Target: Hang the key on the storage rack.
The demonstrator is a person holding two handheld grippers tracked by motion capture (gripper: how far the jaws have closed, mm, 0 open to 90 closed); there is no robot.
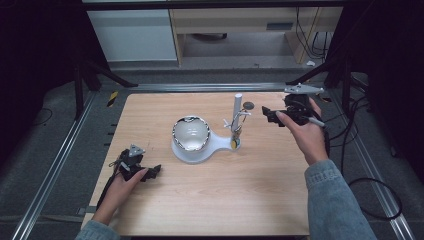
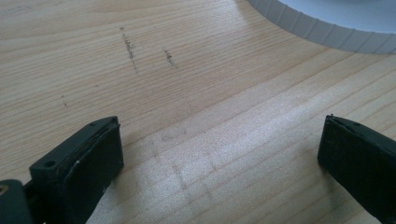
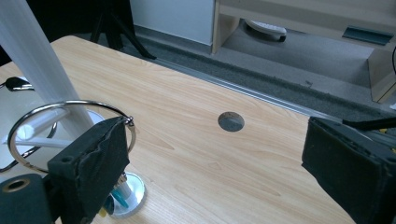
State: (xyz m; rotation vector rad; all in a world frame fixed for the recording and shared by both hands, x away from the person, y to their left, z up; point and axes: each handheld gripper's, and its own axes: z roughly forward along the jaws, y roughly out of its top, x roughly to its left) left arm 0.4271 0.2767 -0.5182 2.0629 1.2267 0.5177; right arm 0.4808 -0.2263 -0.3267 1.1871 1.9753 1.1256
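While both the left gripper (image 1: 156, 170) and right gripper (image 1: 267, 114) stand spread and empty, the thin ring (image 3: 70, 133) on the stand (image 1: 238, 112) looks light, stiff, slippery; best pinched across its wire on the right.

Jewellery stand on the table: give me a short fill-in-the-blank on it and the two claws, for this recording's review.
1. The white stand has a bowl-shaped dish and an upright ____ beside it.
2. A metal ring hangs from the post, next to the ____ claw.
3. The left claw holds ____ between its jaws.
4. The tabletop is made of light ____.

Missing words: post; right; nothing; wood
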